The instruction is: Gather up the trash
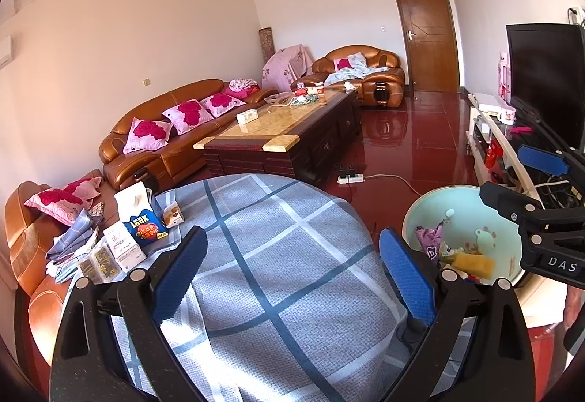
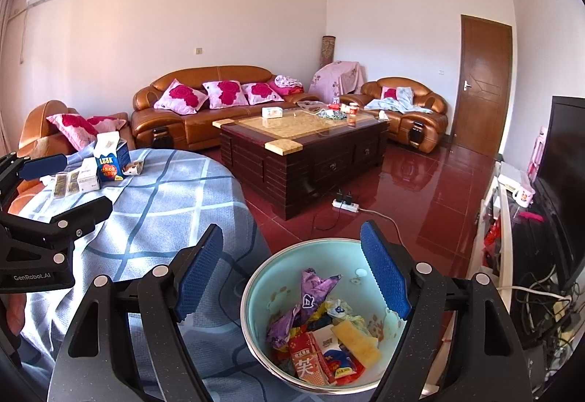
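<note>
A pale green bin [image 2: 278,266] stands on the floor beside the round table with the blue checked cloth [image 1: 278,255]. It holds trash: a purple wrapper [image 2: 314,288], a yellow sponge [image 2: 358,339] and red packets [image 2: 310,361]. The bin also shows in the left wrist view [image 1: 427,215]. My right gripper [image 2: 292,277] is open and empty above the bin. My left gripper [image 1: 292,277] is open and empty above the cloth. Boxes lie at the table's far left: a blue LOOK box [image 1: 144,224], a white box [image 1: 122,248] and a small open carton [image 1: 172,215].
A dark coffee table [image 2: 303,142] with clutter stands ahead, orange leather sofas [image 2: 219,102] behind it. A power strip and cable [image 2: 345,206] lie on the red floor. A TV [image 2: 563,182] and its stand with cables are at right.
</note>
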`<state>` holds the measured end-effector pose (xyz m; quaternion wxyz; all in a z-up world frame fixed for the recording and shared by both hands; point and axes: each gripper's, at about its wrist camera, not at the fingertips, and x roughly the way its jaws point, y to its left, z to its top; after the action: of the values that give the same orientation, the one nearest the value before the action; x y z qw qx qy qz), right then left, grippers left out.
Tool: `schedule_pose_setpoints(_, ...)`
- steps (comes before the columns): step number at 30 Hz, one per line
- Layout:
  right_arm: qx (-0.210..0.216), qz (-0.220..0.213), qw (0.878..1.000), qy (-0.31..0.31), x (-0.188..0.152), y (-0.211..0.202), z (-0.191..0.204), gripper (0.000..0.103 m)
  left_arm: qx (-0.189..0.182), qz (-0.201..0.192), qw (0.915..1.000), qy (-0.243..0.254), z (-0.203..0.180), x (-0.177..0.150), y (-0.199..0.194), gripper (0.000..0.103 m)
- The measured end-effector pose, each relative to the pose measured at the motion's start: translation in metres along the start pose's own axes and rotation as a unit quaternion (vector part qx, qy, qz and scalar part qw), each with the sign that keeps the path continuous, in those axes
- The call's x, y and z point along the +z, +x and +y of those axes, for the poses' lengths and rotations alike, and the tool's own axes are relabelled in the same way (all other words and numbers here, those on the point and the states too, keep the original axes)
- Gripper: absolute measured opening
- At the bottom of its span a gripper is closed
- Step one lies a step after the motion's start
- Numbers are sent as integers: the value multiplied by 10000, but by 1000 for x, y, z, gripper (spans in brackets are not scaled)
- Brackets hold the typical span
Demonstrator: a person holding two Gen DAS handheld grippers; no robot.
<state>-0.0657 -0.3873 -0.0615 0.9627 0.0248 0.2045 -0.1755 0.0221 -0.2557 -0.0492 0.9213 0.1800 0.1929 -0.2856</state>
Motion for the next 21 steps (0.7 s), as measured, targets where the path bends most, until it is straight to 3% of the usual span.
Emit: schedule_pose_setpoints(21,-8,3,10000,8,0,-2,-5,77,18,-10,10000,3,1,1,0,96)
